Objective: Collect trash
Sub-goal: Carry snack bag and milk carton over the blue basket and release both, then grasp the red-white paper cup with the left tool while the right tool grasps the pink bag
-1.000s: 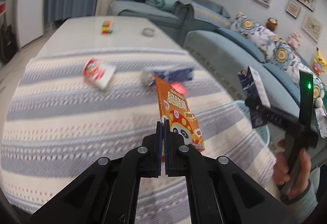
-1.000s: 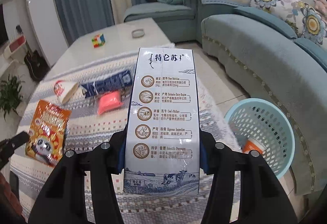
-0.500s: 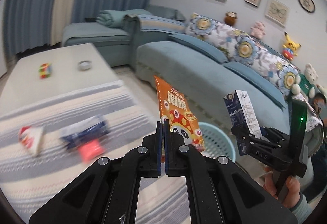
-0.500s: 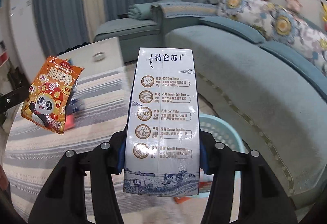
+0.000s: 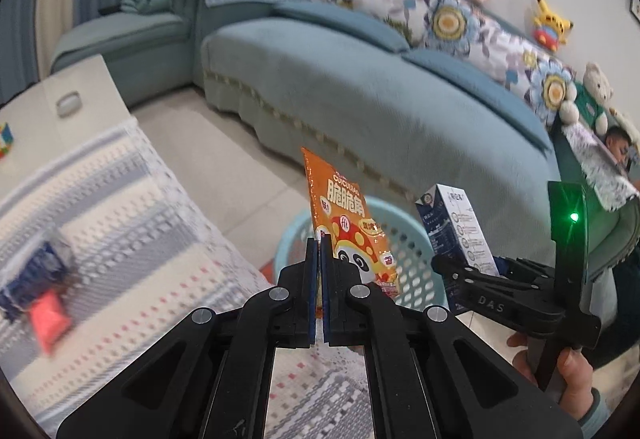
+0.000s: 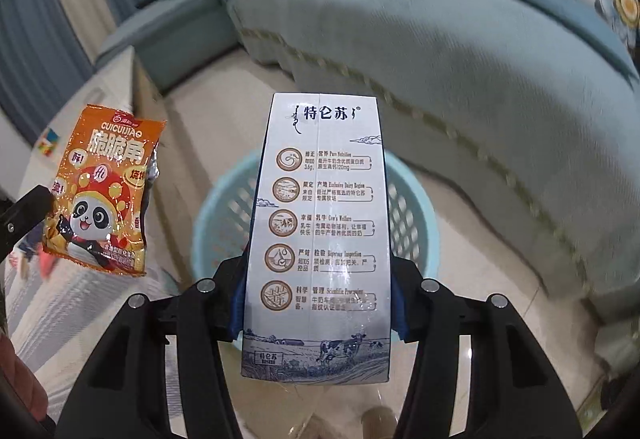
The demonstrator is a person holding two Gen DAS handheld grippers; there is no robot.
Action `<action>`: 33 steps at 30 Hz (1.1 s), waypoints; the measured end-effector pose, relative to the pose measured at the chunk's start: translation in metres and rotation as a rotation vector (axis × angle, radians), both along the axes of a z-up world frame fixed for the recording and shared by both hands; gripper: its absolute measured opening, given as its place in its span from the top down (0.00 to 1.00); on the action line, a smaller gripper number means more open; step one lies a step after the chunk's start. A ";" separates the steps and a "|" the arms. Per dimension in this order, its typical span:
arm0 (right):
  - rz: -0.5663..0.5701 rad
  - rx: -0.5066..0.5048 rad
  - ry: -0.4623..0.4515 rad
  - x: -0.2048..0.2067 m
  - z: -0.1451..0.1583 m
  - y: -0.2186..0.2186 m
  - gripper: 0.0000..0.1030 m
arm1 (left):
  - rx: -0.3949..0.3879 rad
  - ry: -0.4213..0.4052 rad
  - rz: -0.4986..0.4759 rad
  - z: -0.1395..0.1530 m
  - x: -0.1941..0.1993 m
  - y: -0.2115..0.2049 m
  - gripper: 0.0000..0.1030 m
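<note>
Left fingers [image 5: 319, 239] pinching upright snack bag [image 5: 347, 227], right fingers [image 6: 318, 303] clamping milk carton [image 6: 320, 235], both above basket [image 6: 412, 207].

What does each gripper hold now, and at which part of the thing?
The left gripper is shut on the bottom edge of the orange snack bag. The right gripper clamps the milk carton by its two sides, at the lower half.
</note>
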State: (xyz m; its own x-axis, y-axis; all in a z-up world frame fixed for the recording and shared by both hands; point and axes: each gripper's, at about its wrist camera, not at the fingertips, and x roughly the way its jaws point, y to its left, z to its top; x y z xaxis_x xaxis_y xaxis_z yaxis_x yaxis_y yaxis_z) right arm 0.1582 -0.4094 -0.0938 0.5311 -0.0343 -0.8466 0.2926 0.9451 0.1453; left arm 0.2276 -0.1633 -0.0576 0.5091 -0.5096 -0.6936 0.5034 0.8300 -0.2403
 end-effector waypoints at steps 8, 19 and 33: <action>-0.039 0.039 0.064 0.009 -0.031 0.001 0.44 | 0.000 0.052 -0.031 -0.027 0.007 -0.007 0.78; 0.023 0.004 0.004 -0.004 -0.002 0.031 0.38 | -0.068 0.011 0.051 -0.005 -0.010 0.059 0.61; 0.306 -0.029 -0.234 0.007 0.105 0.183 0.38 | -0.128 -0.107 0.441 0.056 -0.032 0.267 0.52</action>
State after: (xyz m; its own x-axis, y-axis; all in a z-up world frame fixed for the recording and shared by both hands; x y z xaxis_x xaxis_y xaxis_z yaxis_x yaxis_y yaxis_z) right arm 0.1650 -0.2264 0.0108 0.6995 0.1340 -0.7020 -0.0419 0.9883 0.1469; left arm 0.1952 0.1038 -0.0020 0.7617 -0.3062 -0.5710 0.1366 0.9374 -0.3205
